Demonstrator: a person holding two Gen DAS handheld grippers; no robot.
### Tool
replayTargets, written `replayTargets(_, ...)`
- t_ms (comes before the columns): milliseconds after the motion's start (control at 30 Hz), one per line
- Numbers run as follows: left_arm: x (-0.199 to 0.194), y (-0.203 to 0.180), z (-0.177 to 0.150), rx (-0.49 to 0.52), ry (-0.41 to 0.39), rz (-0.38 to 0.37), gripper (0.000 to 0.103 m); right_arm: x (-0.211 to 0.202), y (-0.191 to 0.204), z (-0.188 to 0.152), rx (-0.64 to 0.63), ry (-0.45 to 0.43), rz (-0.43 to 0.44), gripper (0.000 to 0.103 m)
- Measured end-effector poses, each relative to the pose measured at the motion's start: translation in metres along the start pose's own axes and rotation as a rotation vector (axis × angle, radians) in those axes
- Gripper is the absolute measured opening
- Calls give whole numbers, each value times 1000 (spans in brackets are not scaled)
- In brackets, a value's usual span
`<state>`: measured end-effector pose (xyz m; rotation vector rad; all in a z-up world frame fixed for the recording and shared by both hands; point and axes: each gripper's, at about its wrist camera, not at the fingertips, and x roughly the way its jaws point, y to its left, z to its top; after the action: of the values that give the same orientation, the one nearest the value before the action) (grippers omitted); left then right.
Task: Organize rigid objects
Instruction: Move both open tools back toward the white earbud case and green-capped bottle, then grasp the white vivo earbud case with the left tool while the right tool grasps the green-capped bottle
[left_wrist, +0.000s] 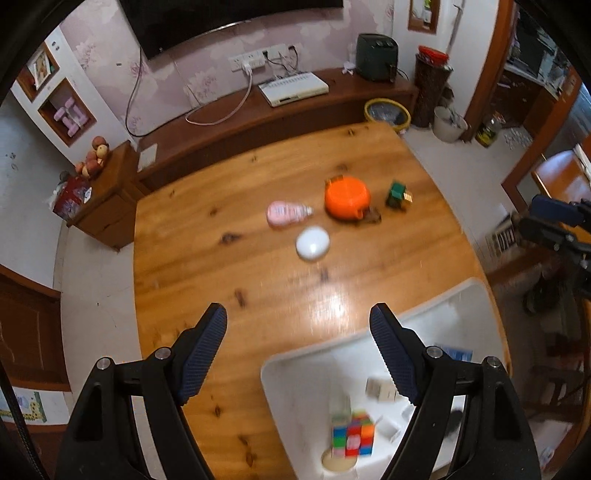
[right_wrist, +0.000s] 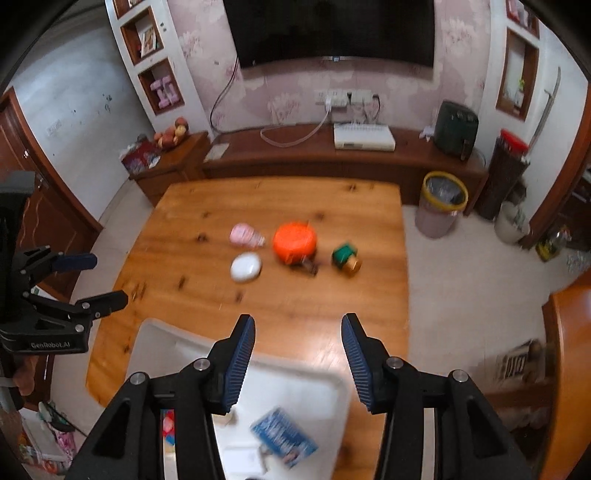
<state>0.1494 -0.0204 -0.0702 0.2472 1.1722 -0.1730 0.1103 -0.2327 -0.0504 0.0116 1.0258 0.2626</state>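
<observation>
Four loose items lie mid-table on the wooden table (left_wrist: 207, 258): a pink bottle (left_wrist: 286, 213) on its side, a white oval case (left_wrist: 313, 243), an orange round box (left_wrist: 347, 197) and a green block toy (left_wrist: 397, 194). A white bin (left_wrist: 295, 369) sits at the near edge and holds a colour cube (left_wrist: 354, 435), small boxes and a blue packet (right_wrist: 282, 437). My left gripper (left_wrist: 299, 310) hangs open above the bin's far left corner, nothing between its fingers. My right gripper (right_wrist: 298, 319) is open over the bin's far rim (right_wrist: 159, 343), also with nothing in it. The same items show ahead: bottle (right_wrist: 245, 235), case (right_wrist: 245, 267), box (right_wrist: 294, 242), toy (right_wrist: 345, 255).
A small dark thing (left_wrist: 371, 216) lies against the orange box. Beyond the table stand a low TV cabinet (right_wrist: 295, 158) and a yellow-rimmed waste bin (right_wrist: 441, 205). The left gripper (right_wrist: 99, 278) shows at the left of the right wrist view. Floor lies on both sides of the table.
</observation>
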Motion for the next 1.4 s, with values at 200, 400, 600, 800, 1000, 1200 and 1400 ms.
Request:
replayTargets(200,26,5,41,-109,15,-36,82,17,-23,56,-51,-43,-19,50)
replayTargets(400,82,17,63,-288,86,-45,82,72,-46,94,-113,-34,-17,51)
replayTargets(600,151,25,63,-451,190,-37,82,150,-60,99,-141,75,20,51)
replayTargets(800,200,25,56,-537,266,-27,82,215,-66,84,-173,174,44,51)
replayTargets(1000,230,29,47,-614,319,-47,82,250,-64,70,-222,238,45,51)
replayTargets(1200,240,26,44,-648,333,-70,82,265,-66,66,-225,256,67,51)
replayTargets(1400,243,19,46,-663,340,-63,82,272,-65,64,-236,267,80,51)
